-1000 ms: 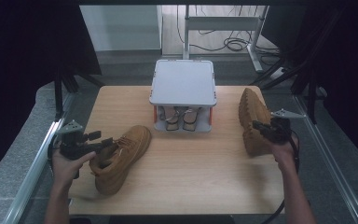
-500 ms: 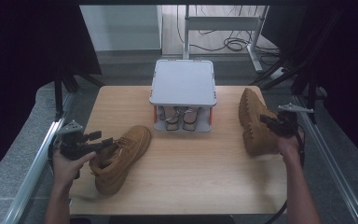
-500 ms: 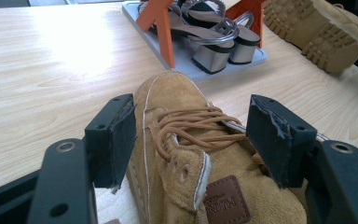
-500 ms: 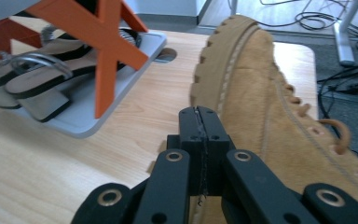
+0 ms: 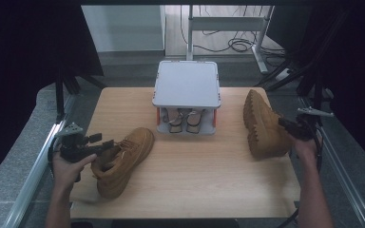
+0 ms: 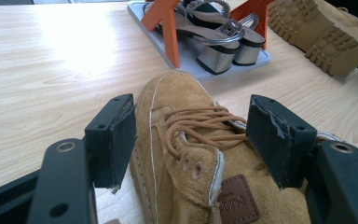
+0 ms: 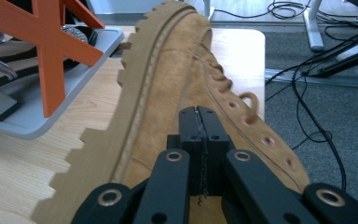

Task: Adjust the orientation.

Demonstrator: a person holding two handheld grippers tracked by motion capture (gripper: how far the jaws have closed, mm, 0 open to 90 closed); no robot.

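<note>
1. Boots in tan suede are the work items: one upright boot (image 5: 121, 161) stands at the near left of the wooden table (image 5: 204, 185), and one tipped boot (image 5: 264, 126) lies on its side at the right edge with its lugged sole facing the table's centre.
2. I read the left gripper (image 5: 105, 145) as wide. In the left gripper view its two black pads flank the upright boot (image 6: 191, 154) at the laces; the left pad sits against the suede, while the right pad shows a gap (I cannot confirm that it presses).
3. I read the right gripper (image 5: 285, 124) as fully closed. In the right gripper view its jaws meet in a single seam directly in front of the tipped boot (image 7: 177, 93), against the upper near the eyelets; I cannot tell whether any material is pinched between them.
4. I note a grey rack (image 5: 187, 85) on orange legs at the table's far centre, between the two boots. A pair of heeled sandals (image 6: 214, 35) rests on its lower shelf.
5. I see each hand entering from the near edge, the left hand (image 5: 69, 166) beside the upright boot, the right hand (image 5: 306, 145) behind the tipped boot.
</note>
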